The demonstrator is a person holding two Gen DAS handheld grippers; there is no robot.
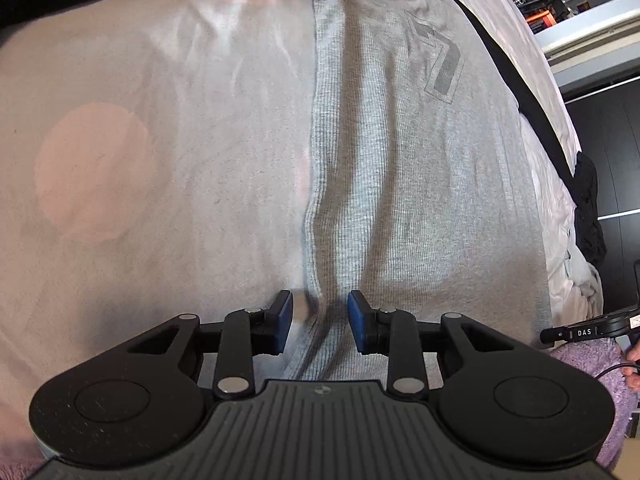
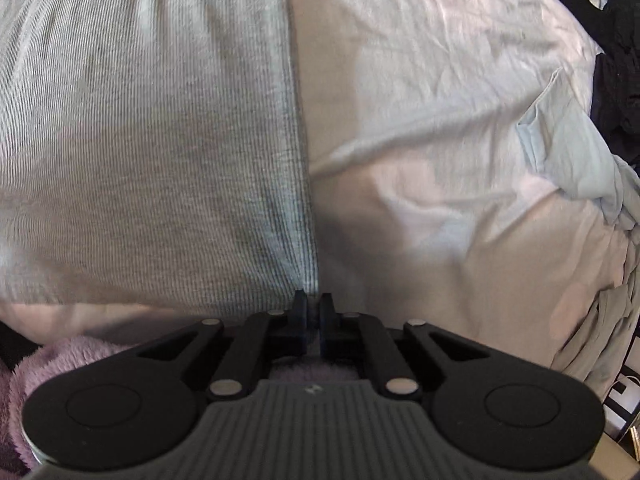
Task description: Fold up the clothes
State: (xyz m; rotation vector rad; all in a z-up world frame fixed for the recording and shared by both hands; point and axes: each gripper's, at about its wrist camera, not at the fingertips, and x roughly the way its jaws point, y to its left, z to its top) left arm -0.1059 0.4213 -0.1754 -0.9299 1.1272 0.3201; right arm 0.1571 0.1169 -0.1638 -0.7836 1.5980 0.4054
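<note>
A grey ribbed T-shirt [image 1: 400, 160] with a faint chest logo lies flat on a pale sheet [image 1: 140, 140]. My left gripper [image 1: 320, 320] is open, its blue pads either side of the shirt's left side edge near the hem, with nothing held. In the right wrist view the same shirt [image 2: 140, 140] fills the left half. My right gripper [image 2: 314, 312] is shut at the shirt's lower right corner; its jaws are together and seem to pinch the shirt's edge. The right gripper's tip also shows in the left wrist view [image 1: 576, 332] at the far right.
The pale sheet [image 2: 440, 120] is wrinkled beside the shirt. Dark clothes [image 2: 616, 80] and a light blue garment [image 2: 568, 152] lie at the right. A purple fleece blanket [image 2: 48, 368] covers the near edge. A black strap [image 1: 500, 60] runs along the shirt's far side.
</note>
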